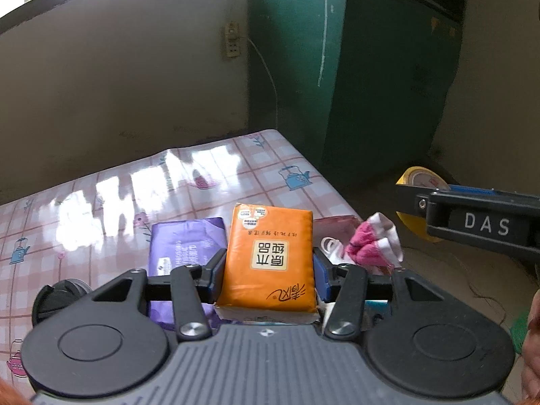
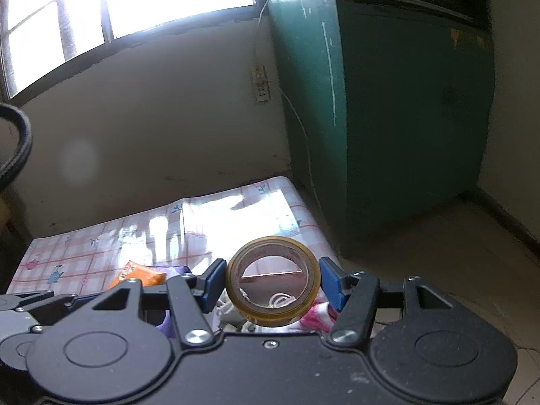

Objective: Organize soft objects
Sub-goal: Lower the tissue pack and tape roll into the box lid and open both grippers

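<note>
Pretty worn room I'm in. The wall (image 2: 152, 128) is dull beige with scuffs and dark stains along the bottom. Up top a window (image 2: 145, 3) is blasting in daylight, totally blown out. A socket strip (image 2: 260, 84) hangs on the wall with a white cord (image 2: 303, 141) trailing down. A big green cabinet (image 2: 405, 118) fills the corner. The table has a glossy pink checked cloth (image 1: 111, 189) with little teapot prints, catching the glare. The floor (image 2: 455, 253) is plain and dusty.

A rectangular orange tissue pack (image 1: 268, 256) bears black print on a cream label. The soft purple plastic pack (image 1: 184, 243) lies on the glossy tabletop (image 1: 101, 202), pink-and-white checked with blue kettles. The fluffy cloth (image 1: 371, 243) is pink and white; the translucent tape roll (image 2: 273, 287), yellowish-brown.
</note>
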Tool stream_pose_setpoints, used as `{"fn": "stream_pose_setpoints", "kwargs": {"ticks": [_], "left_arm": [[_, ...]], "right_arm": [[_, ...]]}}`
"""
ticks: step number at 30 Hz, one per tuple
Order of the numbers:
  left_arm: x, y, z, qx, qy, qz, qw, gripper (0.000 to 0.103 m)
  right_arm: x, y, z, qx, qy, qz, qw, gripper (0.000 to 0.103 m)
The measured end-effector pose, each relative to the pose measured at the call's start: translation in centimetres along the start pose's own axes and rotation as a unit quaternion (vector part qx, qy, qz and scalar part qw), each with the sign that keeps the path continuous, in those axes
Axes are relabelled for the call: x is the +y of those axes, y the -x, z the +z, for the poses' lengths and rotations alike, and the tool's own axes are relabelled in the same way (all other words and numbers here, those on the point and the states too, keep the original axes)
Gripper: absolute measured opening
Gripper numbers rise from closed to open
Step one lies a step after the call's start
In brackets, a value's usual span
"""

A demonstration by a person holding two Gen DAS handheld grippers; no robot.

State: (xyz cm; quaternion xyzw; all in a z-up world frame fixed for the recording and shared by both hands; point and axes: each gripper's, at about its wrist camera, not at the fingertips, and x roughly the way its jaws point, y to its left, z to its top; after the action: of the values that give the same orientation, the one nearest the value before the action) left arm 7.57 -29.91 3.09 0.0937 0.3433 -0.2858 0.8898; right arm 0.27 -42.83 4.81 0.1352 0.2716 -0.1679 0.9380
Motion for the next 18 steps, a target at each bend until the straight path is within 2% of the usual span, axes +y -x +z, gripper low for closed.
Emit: {"fn": "stream_pose_setpoints", "kwargs": {"ticks": [18], "left_arm": [[-3.0, 0.2, -1.6, 0.01, -0.01, -0.021, 0.9997, 0.052]], "right_arm": [[-2.2, 1.1, -1.1, 0.005, -0.008, -0.007, 1.0, 0.072]]}}
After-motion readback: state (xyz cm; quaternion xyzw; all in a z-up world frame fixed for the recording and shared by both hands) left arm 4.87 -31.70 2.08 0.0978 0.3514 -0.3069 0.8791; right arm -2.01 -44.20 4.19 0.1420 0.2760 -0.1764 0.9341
